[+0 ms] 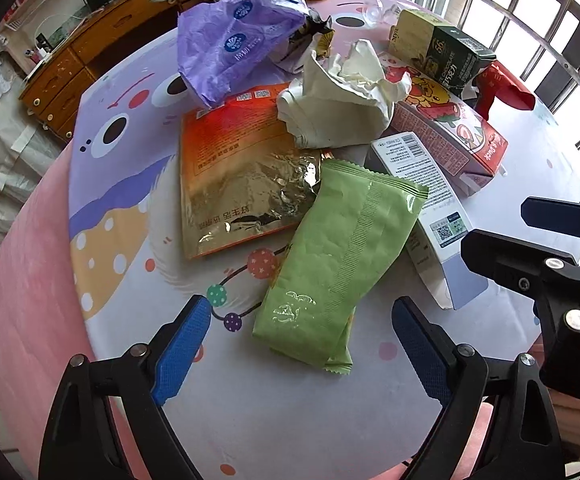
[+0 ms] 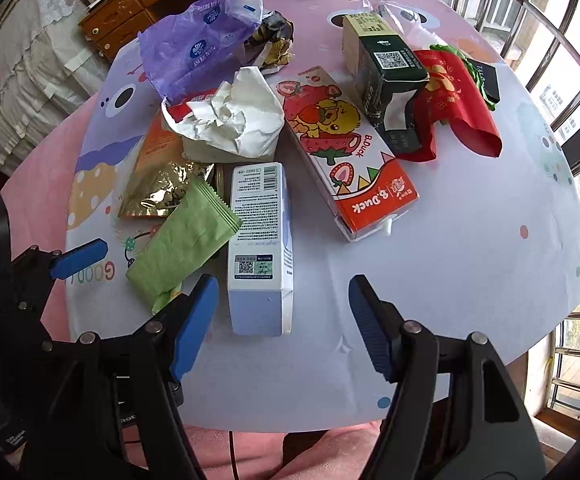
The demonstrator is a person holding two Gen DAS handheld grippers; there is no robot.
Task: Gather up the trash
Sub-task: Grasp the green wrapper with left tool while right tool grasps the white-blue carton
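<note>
While nothing is gripped yet, the left gripper (image 1: 302,344) hovers with jaws spread wide at the near end of the green wrapper (image 1: 338,264), so closing on it looks like the next move. From the right wrist, the right gripper (image 2: 283,320) likewise gapes empty around the near end of the white-and-blue box (image 2: 259,240), with the remaining trash piled farther back on the table (image 2: 470,240).

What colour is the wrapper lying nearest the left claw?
Light green wrapper, clearest in the left wrist view.

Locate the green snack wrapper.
The green snack wrapper lies on the table, centred ahead of the left gripper, overlapping the gold foil pouch and touching the white-and-blue box.
</note>
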